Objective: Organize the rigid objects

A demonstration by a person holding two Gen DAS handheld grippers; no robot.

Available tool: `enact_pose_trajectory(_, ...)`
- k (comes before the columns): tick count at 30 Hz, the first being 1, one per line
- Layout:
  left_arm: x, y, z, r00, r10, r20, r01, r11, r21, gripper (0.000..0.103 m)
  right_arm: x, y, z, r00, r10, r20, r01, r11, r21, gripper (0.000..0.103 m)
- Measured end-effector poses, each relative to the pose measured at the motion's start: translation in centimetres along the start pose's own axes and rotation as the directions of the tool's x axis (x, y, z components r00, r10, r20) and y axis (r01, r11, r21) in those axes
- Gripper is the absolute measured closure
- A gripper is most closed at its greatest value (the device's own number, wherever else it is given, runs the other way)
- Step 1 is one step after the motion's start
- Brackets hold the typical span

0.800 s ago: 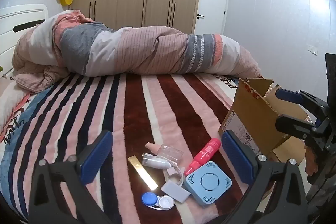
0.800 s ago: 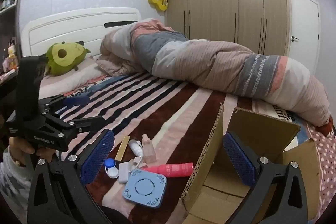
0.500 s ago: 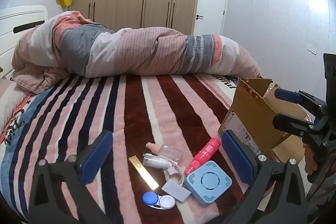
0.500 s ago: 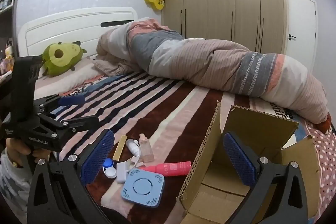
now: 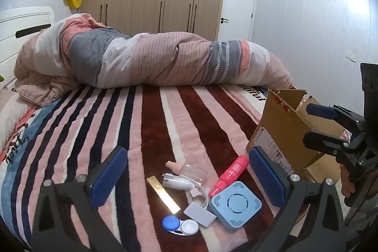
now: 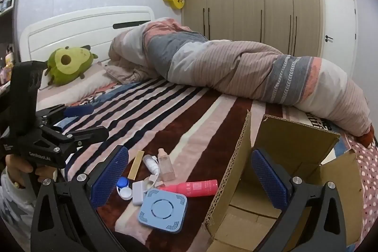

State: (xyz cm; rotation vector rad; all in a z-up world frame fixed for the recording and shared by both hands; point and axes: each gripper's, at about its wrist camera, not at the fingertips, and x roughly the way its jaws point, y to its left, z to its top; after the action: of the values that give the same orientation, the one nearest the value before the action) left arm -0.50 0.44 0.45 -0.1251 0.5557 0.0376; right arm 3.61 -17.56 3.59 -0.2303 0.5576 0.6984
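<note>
Left gripper (image 5: 186, 175): jaws released wide, holding nothing, hovering above the cluster of small things on the striped plush bed blanket (image 5: 151, 115).
Right gripper (image 6: 189, 177): jaws released wide and empty, poised over the near left edge of the open brown cardboard box (image 6: 278, 183).
Cluster: pink-red plastic tube (image 5: 230, 175), flat light-blue square plastic device (image 5: 236, 203), clear square bottle with a pink cap (image 5: 189, 170), white tubular item with a cord (image 5: 178, 184), thin gold bar (image 5: 163, 194), grey rectangular block (image 5: 199, 214), blue-and-white twin-cup lens case (image 5: 180, 225); all lie close together at the near edge of the bed, left of the box.
Box: flaps up, its floor looks bare as far as it shows.
Step in hand: judged, choosing a first piece to lift into the box.
Doing it well: take an outer piece first, such as the tube nearest the box; straddle it across its narrow width, descend straight, and avoid snagging the cord.
Risk: soft blanket lets flat pieces sink, so the bar and block may need an edge grip.
</note>
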Motion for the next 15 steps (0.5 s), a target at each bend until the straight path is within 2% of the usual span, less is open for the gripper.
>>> enact_pose_trajectory(15,-0.04,0.07,-0.08,1.0,0.0,0.003,0.0,1.0,0.0,0.0,-0.28,-0.53,0.02,1.0,-0.003,-0.004,0.003,1.0,0.015,0.0)
